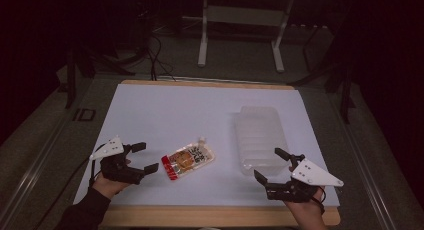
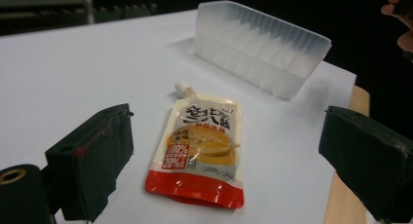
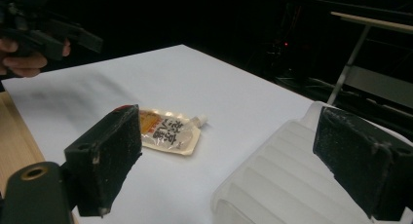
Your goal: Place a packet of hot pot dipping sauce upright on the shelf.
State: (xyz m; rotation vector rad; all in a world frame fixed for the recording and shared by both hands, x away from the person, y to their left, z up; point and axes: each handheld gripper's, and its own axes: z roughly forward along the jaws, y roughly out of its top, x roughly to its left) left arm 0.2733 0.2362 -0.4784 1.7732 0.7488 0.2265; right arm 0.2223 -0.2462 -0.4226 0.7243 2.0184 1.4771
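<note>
A spouted food pouch (image 1: 187, 160) with a red bottom and yellow print lies flat on the white sheet, its white cap pointing toward the far side. In the left gripper view the pouch (image 2: 203, 148) rests between and beyond the two black jaws. My left gripper (image 1: 143, 157) hovers just left of it, open and empty. A clear ribbed plastic tray (image 1: 260, 138) sits to the right of the pouch. My right gripper (image 1: 271, 165) stands open at the tray's near end, holding nothing. In the right gripper view the tray (image 3: 287, 185) lies under the jaws and the pouch (image 3: 168, 131) farther off.
The white sheet (image 1: 165, 110) covers a wooden tabletop (image 1: 210, 216) whose edge shows at the front. Beyond the table stand a white metal frame (image 1: 240, 20) and dark cables on the floor. The left hand and its gripper (image 3: 34, 34) show far off in the right gripper view.
</note>
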